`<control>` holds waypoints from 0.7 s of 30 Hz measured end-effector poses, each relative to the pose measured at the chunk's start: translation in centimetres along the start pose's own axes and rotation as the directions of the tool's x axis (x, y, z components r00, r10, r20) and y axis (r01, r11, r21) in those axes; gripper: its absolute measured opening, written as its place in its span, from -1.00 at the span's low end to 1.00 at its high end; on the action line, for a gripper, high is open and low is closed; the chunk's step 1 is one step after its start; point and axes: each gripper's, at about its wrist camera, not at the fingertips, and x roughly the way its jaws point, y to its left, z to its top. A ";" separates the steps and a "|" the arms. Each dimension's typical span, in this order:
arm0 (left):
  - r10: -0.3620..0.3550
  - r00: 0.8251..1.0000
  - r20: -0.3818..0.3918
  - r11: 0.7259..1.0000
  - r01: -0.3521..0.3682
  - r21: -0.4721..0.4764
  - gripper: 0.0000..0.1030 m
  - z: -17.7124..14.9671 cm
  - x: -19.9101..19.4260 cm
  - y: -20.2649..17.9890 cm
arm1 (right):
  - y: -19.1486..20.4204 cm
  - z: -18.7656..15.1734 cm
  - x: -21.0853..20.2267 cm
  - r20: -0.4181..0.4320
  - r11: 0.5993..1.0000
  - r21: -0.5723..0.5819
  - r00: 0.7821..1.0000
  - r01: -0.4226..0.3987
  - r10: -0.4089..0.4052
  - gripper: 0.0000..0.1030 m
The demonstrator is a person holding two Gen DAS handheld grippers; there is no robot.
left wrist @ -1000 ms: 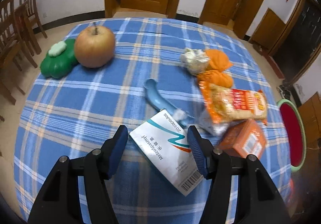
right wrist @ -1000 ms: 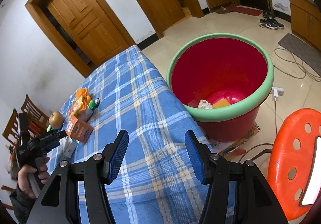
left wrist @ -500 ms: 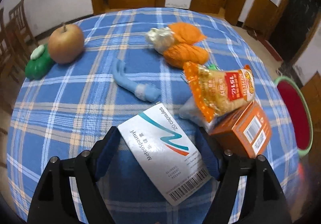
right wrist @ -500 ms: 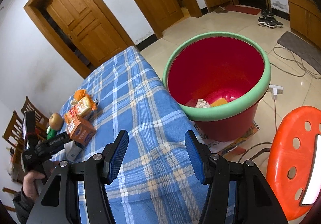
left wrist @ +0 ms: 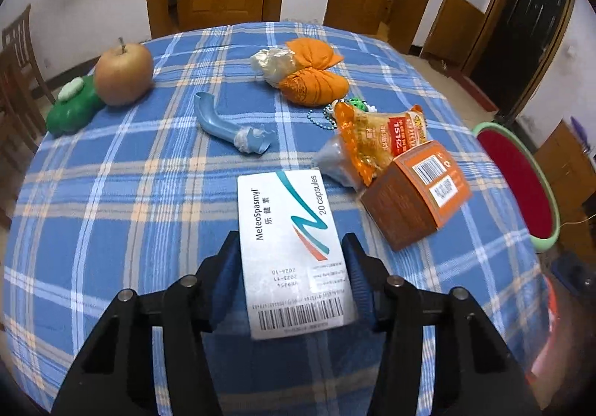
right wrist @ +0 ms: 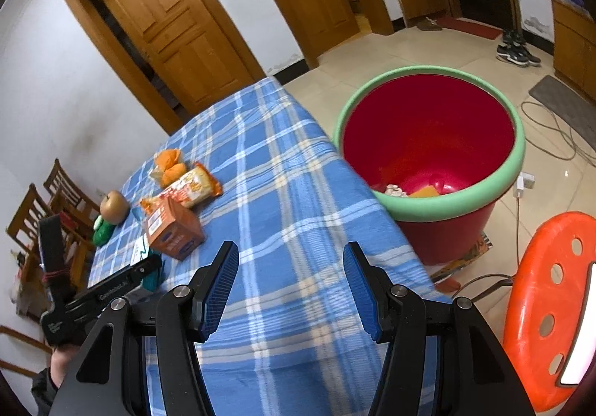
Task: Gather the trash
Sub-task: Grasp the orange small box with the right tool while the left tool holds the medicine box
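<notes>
Blue plaid tablecloth [left wrist: 149, 192], white medicine box [left wrist: 290, 229], orange carton [left wrist: 417, 192], green-rimmed red bin [right wrist: 428, 140]

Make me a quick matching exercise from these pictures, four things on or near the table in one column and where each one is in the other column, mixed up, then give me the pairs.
Things:
1. white medicine box
2. apple
3. red bin
4. orange carton

Places:
A. on the floor beside the table
B. between the pads of the left gripper
C. against the green clover-shaped toy
D. beside the orange snack packet

Pairs: 1-B, 2-C, 3-A, 4-D
</notes>
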 end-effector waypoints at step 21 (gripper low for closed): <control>0.044 0.994 0.102 0.995 -0.035 -0.088 0.06 0.1 -3.9 5.8 | 10.5 0.5 6.0 -0.098 0.965 -0.256 0.995 -0.056 0.032 0.16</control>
